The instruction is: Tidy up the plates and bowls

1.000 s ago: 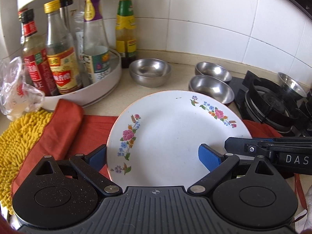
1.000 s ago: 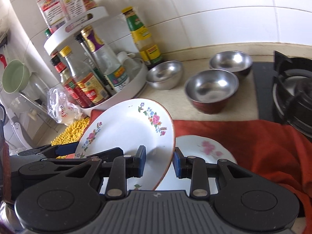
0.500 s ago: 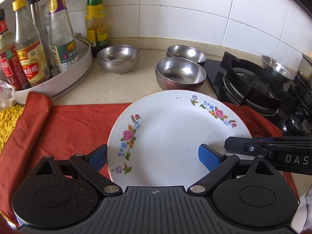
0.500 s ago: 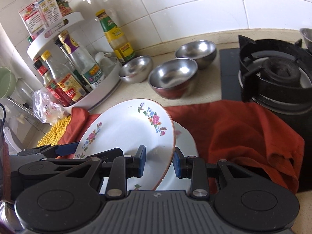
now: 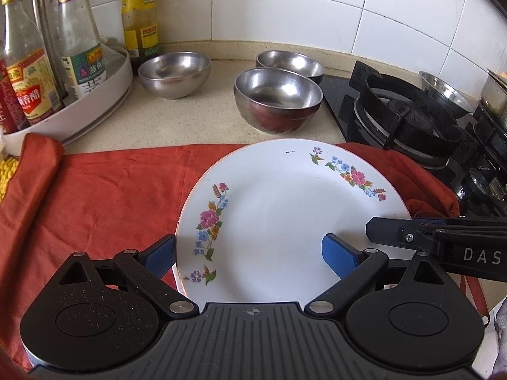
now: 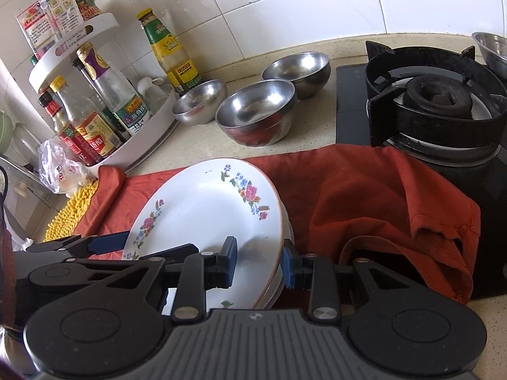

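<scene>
A white floral plate [image 5: 285, 218] [image 6: 206, 218] is held by both grippers over the red cloth [image 5: 95, 196] [image 6: 364, 196]. My left gripper [image 5: 250, 256] is shut on its left rim, one blue pad on top and one under. My right gripper [image 6: 259, 261] is shut on its right rim. In the right wrist view the plate rests on or just above a second plate [image 6: 279, 281], whose edge shows beneath it. Three steel bowls [image 5: 277, 98] [image 5: 174, 72] [image 5: 290, 65] stand on the counter behind, also in the right wrist view [image 6: 256, 114].
A white condiment rack with bottles [image 5: 73, 95] [image 6: 95, 110] stands at the left. A gas stove [image 5: 412, 117] [image 6: 434, 101] is at the right, with another steel bowl [image 5: 443, 90] behind it. A yellow mop pad [image 6: 69, 212] lies left of the cloth.
Both grippers have carried the floral plate to the right and down onto the second plate. The rack has slid toward the left of both views, the stove further in.
</scene>
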`<move>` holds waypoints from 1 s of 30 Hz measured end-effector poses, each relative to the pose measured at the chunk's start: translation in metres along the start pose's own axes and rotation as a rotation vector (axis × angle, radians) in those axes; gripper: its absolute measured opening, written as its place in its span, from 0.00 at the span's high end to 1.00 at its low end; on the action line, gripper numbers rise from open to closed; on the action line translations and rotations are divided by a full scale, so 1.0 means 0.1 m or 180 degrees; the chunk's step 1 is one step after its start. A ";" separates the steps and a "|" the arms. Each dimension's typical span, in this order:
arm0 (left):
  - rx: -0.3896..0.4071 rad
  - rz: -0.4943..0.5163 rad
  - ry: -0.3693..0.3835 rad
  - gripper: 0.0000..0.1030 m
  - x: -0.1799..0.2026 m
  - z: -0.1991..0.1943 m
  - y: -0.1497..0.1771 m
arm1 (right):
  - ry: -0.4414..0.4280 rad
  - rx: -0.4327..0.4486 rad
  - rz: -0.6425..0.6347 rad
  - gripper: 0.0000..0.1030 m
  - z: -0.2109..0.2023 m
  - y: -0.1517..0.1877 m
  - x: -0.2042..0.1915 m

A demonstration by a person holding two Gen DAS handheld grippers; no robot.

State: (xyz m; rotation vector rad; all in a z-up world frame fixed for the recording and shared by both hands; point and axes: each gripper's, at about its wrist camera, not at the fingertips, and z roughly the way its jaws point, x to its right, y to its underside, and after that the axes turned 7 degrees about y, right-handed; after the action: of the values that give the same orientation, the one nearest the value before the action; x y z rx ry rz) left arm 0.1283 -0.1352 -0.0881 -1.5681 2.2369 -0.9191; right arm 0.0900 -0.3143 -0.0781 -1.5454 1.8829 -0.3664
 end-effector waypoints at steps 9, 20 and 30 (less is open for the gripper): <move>-0.0105 -0.0008 0.0012 0.06 -0.01 0.13 0.03 | 0.0068 -0.0016 -0.0012 0.70 0.08 0.02 0.02; -0.0057 0.0072 0.0036 0.05 0.01 0.14 0.01 | 0.0299 0.0225 -0.0368 0.71 0.13 0.00 -0.04; 0.0041 0.0134 -0.0031 0.03 -0.01 -0.02 0.01 | 0.0398 0.0562 -0.0701 0.71 -0.13 0.00 -0.09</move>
State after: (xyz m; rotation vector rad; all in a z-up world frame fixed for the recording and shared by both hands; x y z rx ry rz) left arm 0.1267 -0.1329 -0.0875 -1.5109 2.2440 -0.9106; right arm 0.0819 -0.3078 -0.0657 -1.6442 1.7232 -0.7235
